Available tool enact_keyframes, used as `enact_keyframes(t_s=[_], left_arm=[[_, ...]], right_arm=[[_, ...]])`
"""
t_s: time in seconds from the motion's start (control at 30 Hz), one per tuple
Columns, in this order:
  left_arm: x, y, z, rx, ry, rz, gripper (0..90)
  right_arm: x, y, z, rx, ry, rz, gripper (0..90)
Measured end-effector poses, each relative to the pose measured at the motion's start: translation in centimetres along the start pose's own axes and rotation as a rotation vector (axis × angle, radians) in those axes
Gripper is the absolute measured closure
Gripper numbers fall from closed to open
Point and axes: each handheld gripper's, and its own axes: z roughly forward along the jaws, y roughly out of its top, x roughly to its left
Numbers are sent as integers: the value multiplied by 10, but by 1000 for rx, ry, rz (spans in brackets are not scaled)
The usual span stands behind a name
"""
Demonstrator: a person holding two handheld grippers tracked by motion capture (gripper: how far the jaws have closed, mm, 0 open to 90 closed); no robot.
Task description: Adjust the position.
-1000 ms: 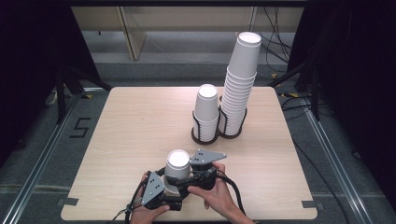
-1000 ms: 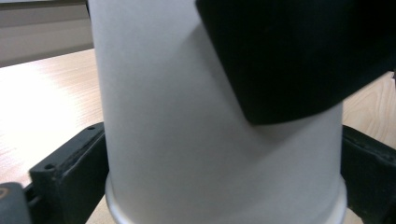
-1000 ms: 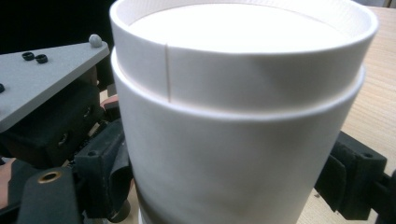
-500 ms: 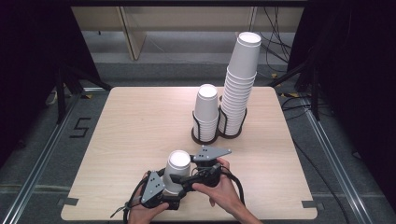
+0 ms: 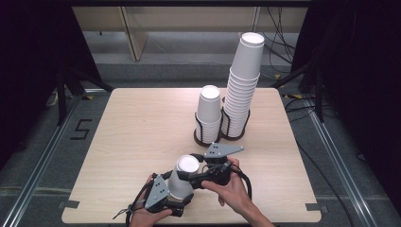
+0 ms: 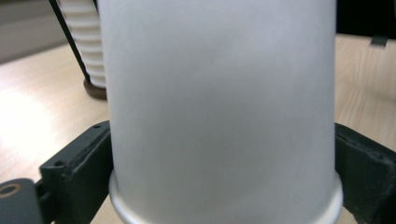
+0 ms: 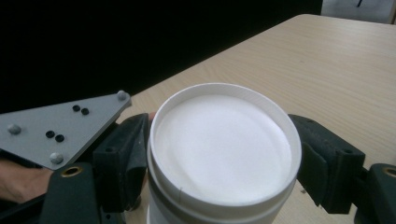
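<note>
White paper cup [image 5: 183, 178], upside down near the bench's [image 5: 132, 132] front edge, is sitting between both your tongs. Your left tongs [image 5: 166, 197] are pressing its lower wall near the rim from both sides, jaws having just been opening a little. Your right tongs [image 5: 194, 174] are flanking its upturned base; whether they are gripping, I cannot tell. Farther back, two cup stacks [image 5: 209, 111] are standing in black wire holders [image 5: 208, 135].
</note>
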Motion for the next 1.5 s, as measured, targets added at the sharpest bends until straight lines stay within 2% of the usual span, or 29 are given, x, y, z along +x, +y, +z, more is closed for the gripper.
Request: enact_keyframes(t_s=[0.1, 0.2, 0.27, 0.33, 0.43, 0.5, 0.53, 0.7, 0.8, 0.83, 0.9, 0.93, 1.03, 1.17, 1.27, 1.3, 1.33, 1.37, 1.4, 1.5], left_arm=[[-1, 1, -1, -49, 2, -8, 29], [-1, 2, -2, -57, 16, 0, 27], [-2, 2, -3, -59, 24, 2, 26], [-1, 2, -1, -83, 24, -3, 26], [-1, 2, -2, -76, 28, -8, 26], [-1, 2, -2, -63, 26, -10, 28], [-1, 2, -3, -46, 27, -7, 28], [0, 2, -3, -42, 22, -10, 30], [1, 2, -4, -41, 20, 1, 28], [0, 2, -3, -61, 23, 13, 27], [0, 2, -3, -60, 26, 13, 26], [-1, 2, -4, -51, 25, 29, 27], [-1, 3, -4, -48, 16, 16, 38], [0, 5, -5, -22, 12, 16, 57], [0, 5, -4, -7, 11, 35, 72], [0, 6, -5, 13, 11, 37, 77], [1, 6, -5, 23, 12, 44, 80], [1, 6, -5, 32, 9, 50, 86], [1, 6, -5, 40, 4, 47, 86], [4, 7, -6, 72, -14, 49, 92]], right_arm=[[0, 2, -3, -41, -1, 25, 260], [1, 3, -6, -58, -1, 57, 261], [1, 3, -6, -63, 2, 62, 261], [0, 2, -5, -79, 1, 54, 261], [-2, 2, -5, -83, 9, 71, 261], [-2, 0, -5, -79, 14, 107, 261], [-3, 0, -4, -79, 16, 104, 261], [-6, -3, -2, -85, 18, 109, 261], [-6, -3, -3, -80, 24, 139, 261], [-7, -4, -2, -83, 22, 126, 262], [-7, -4, -2, -79, 22, 133, 261], [-6, -5, -1, -78, 33, 140, 262], [-6, -5, -1, -82, 30, 135, 262], [-8, -5, 0, -82, 30, 142, 260], [-8, -5, 0, -73, 35, 133, 256], [-9, -5, 1, -68, 31, 123, 254], [-8, -5, 0, -57, 33, 136, 251], [-9, -4, 0, -27, 24, 104, 241], [-9, -4, 0, -27, 24, 104, 241], [-10, -2, -2, 13, 5, 31, 211]])
